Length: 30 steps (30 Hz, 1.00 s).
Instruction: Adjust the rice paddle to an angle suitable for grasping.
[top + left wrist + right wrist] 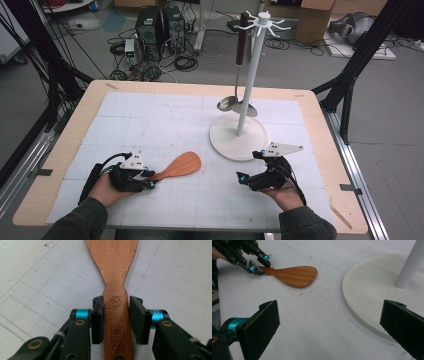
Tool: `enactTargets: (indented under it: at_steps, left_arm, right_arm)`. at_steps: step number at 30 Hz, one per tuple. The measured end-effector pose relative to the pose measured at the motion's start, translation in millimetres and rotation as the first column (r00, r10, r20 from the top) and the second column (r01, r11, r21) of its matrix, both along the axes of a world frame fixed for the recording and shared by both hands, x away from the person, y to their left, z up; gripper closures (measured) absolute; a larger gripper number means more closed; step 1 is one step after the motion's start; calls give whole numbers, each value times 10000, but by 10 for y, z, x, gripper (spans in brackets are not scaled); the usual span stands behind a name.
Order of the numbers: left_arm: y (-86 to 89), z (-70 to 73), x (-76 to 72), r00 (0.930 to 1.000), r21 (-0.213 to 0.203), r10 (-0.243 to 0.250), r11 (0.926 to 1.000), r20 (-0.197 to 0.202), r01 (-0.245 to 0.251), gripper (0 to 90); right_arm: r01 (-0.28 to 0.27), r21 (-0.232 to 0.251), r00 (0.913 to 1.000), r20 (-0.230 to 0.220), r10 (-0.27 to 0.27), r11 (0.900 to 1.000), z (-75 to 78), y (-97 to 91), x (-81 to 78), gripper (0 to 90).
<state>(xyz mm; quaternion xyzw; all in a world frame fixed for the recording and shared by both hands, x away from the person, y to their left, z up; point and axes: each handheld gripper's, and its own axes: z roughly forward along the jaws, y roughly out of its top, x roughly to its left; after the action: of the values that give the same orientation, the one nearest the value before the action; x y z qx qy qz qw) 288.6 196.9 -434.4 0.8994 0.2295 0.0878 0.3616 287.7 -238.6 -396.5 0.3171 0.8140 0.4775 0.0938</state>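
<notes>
On the mat, reddish-brown wooden spatula (179, 166), flat-bladed.

Even bright light, soft shadows

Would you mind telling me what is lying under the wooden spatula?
The wooden spatula lies flat on the white gridded mat covering the table. The mat directly beneath it is hidden. The left gripper clamps its handle.

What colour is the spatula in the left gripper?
Reddish-brown wood, clearest in the left gripper view: spatula, left gripper.
</notes>
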Motion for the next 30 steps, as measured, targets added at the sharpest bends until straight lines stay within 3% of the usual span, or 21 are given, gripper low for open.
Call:
enactTargets:
  at_steps: [19, 30]
  left_arm:
    - [96, -13, -4, 9995, -8, 312, 9995, -93, -312, 612]
    - [85, -7, -2, 9998, 11, 206, 9998, -13, -206, 651]
  right_arm:
    - [-51, -5, 10000, -73, 51, 10000, -12, 8, -4, 16]
    - [-86, -97, 9999, -100, 85, 9999, -25, 30, -2, 16]
